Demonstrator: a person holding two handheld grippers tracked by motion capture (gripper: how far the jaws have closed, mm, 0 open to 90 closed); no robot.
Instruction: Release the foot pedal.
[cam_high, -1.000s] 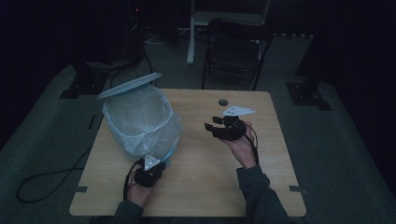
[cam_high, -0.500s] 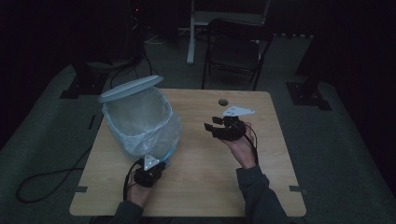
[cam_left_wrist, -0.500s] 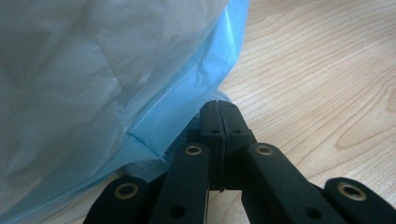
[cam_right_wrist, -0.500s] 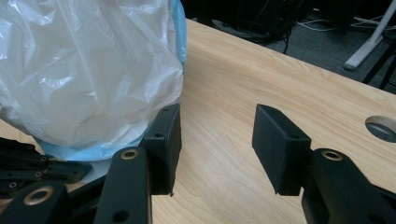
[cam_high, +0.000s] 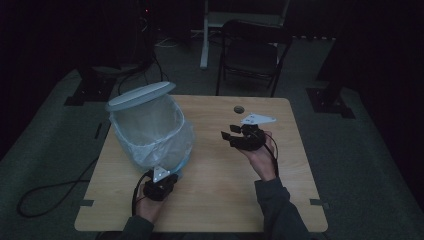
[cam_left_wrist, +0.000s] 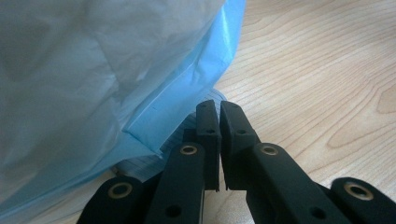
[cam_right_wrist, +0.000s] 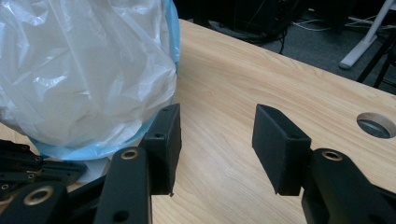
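Note:
A white waste bin (cam_high: 150, 127) lined with a pale blue plastic bag (cam_left_wrist: 116, 70) stands tilted on the left half of the wooden table (cam_high: 215, 185), its rim (cam_high: 140, 95) leaning towards the far left. My left gripper (cam_high: 162, 174) is at the bin's near base, jaws shut with only a thin slit between them; in the left gripper view its tips (cam_left_wrist: 218, 109) sit against the ribbed bottom of the bin, under the bag's fold. My right gripper (cam_high: 229, 138) is held over the table to the right of the bin, open and empty (cam_right_wrist: 217, 121), pointing at the bag (cam_right_wrist: 79, 70).
A round cable hole (cam_high: 239, 108) is set in the table's far edge. A dark folding chair (cam_high: 250, 50) stands behind the table. A cable (cam_high: 50, 195) trails on the floor at the left. Bare wood lies between the bin and the right hand.

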